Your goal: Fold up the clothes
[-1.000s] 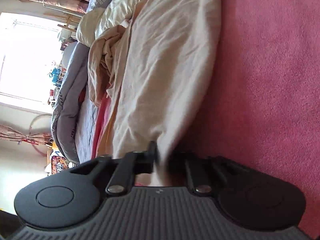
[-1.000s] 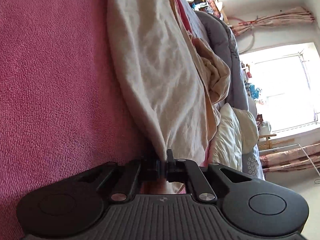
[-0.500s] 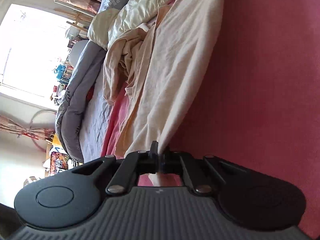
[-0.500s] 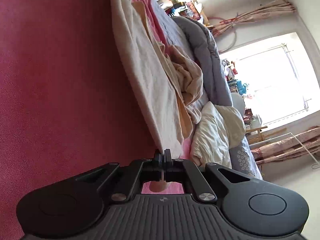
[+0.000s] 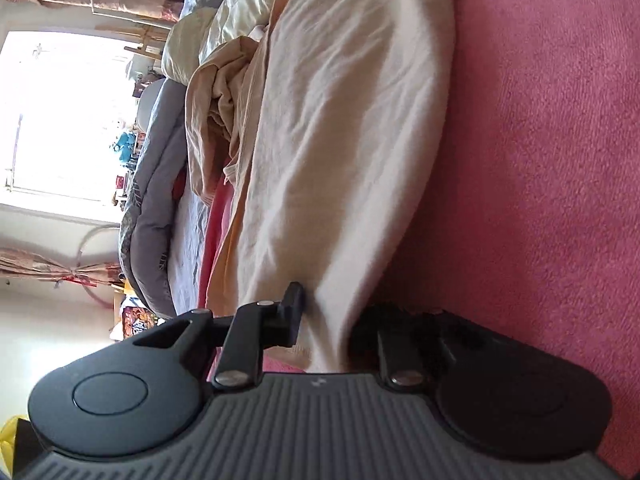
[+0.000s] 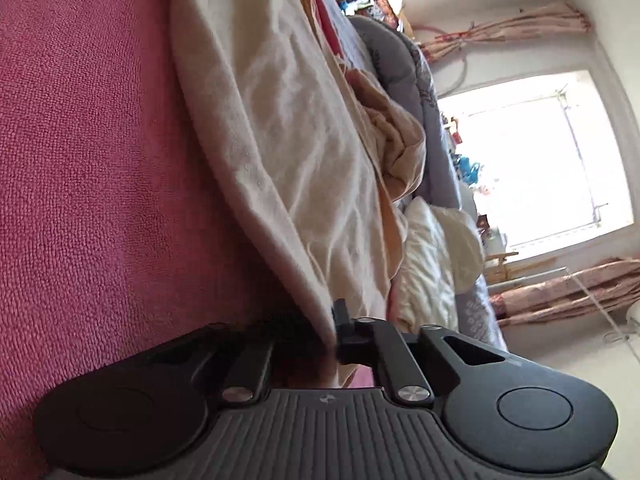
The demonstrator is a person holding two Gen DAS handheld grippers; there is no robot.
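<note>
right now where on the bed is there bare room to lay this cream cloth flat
Bare room is the pink blanket, the wide stretch bordering the cream cloth on its outer side. The other side is crowded: a crumpled tan garment, then a grey quilt and a pale pillow toward the window.

Right gripper (image 6: 320, 330) jaws parted around cream garment (image 6: 288, 128) on pink blanket (image 6: 92, 140).

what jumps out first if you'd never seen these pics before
A long cream garment stretches away from both cameras across a pink towelling blanket. Each of its near ends lies between jaws, of the left gripper and the right gripper, both spread apart. Behind, a bright window glares over heaped bedding.
</note>
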